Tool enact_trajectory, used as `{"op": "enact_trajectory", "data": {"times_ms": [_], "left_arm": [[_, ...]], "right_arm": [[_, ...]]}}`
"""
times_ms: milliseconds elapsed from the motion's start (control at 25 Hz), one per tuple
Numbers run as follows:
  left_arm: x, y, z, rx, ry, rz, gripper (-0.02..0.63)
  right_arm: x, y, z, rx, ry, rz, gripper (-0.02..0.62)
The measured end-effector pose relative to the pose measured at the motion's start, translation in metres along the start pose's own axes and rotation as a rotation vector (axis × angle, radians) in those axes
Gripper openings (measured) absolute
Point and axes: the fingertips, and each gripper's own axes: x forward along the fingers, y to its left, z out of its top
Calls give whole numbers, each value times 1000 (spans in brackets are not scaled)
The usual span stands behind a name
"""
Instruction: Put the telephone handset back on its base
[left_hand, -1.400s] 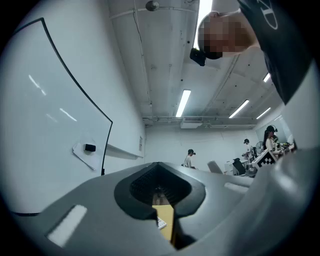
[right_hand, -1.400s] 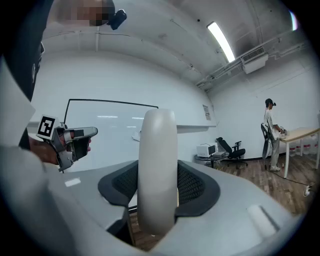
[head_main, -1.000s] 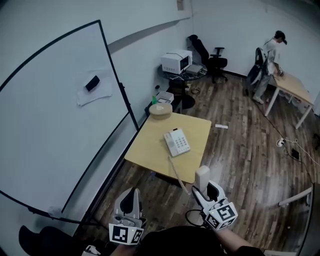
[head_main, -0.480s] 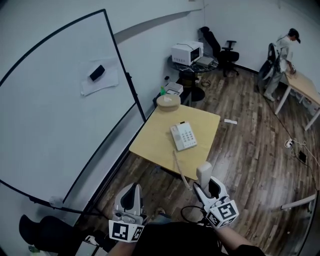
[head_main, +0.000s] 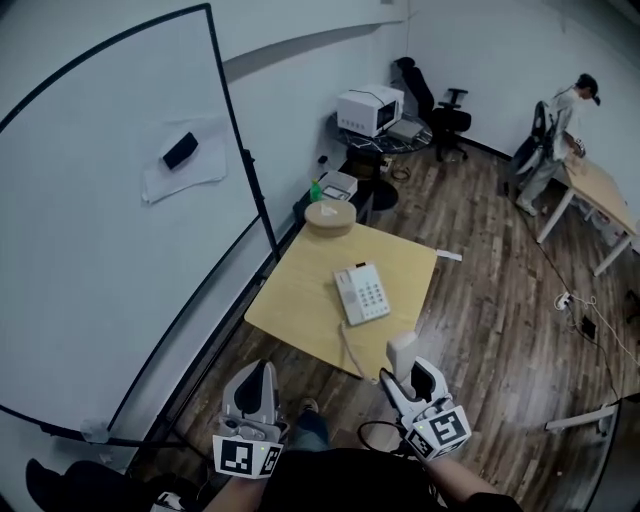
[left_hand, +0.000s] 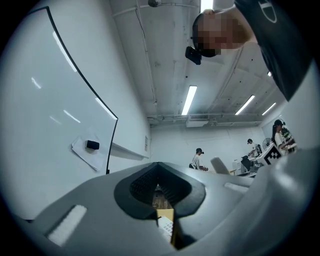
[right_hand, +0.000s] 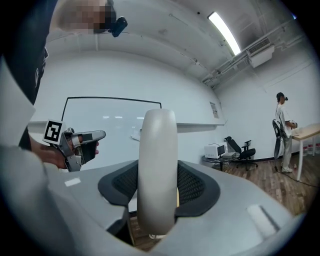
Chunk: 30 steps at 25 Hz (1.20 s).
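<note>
The white telephone base (head_main: 361, 294) lies on a light wooden table (head_main: 300, 290) ahead of me, its cradle side bare. Its cord (head_main: 350, 350) trails off the table's near edge toward the white handset (head_main: 402, 352). My right gripper (head_main: 408, 378) is shut on the handset, which stands upright between the jaws (right_hand: 157, 165), short of the table. The left gripper (head_main: 255, 385) hovers level with it to the left, jaws together and holding nothing. Through its narrow gap, the left gripper view shows a sliver of the telephone base (left_hand: 166, 226).
A large whiteboard (head_main: 100, 200) stands at the left of the table. A round box (head_main: 330, 217) sits on the table's far corner. Behind are a microwave (head_main: 368, 108) and an office chair (head_main: 440, 110). A person (head_main: 555, 140) stands by a desk at the back right.
The head view has swung a little and the table sits slightly nearer. Both grippers keep their places low in the frame, the handset staying in the right one.
</note>
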Motion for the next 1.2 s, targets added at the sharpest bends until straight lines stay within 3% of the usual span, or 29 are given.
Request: {"op": "enact_trajectory", "data": {"times_ms": [600,920,1080,1200], "left_arm": [[133,135,-44,-41,-7,-44,0],[180,170,-63,-71,0,-90,0],[199,175,-73,-85,3,-118,0],[208,173,-78,-92,4,-120,0]], "right_arm": [[154,-30,18,-52,30,-134,219],[206,-44,22,-69,32,-167,219],[224,-52,15,-86,84,-184,219],[235,-59,17,-93,67,-167,219]]}}
